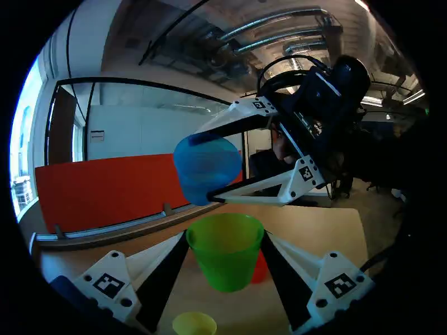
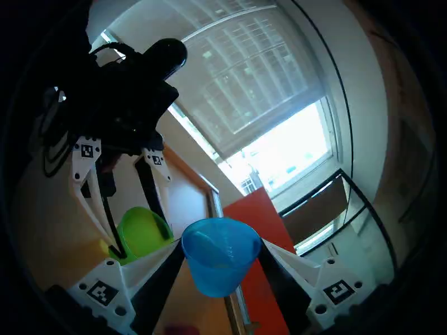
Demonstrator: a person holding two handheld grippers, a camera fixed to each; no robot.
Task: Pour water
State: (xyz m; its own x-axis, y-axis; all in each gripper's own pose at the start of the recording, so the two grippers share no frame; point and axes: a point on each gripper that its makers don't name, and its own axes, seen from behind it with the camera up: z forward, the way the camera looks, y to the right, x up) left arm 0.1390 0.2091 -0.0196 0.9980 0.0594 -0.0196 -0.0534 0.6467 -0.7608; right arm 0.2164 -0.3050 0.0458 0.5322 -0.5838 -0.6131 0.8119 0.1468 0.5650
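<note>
My left gripper (image 1: 225, 241) pinches the light, thin-walled green cup (image 1: 225, 265) mid-wall, and my right gripper (image 2: 222, 248) clamps the equally squashable, probably slippery blue cup (image 2: 220, 271), tipped at twelve o'clock above it.

A: We see a pale wooden tabletop (image 1: 318, 222) backed by a flat orange-red partition panel (image 1: 106, 190).

B: Yes, and behind it we find a black-framed glass wall (image 1: 145, 123); bare silver ceiling pipes (image 1: 279, 19) run overhead, and a tall window (image 2: 290, 151) pours in bright daylight.
</note>
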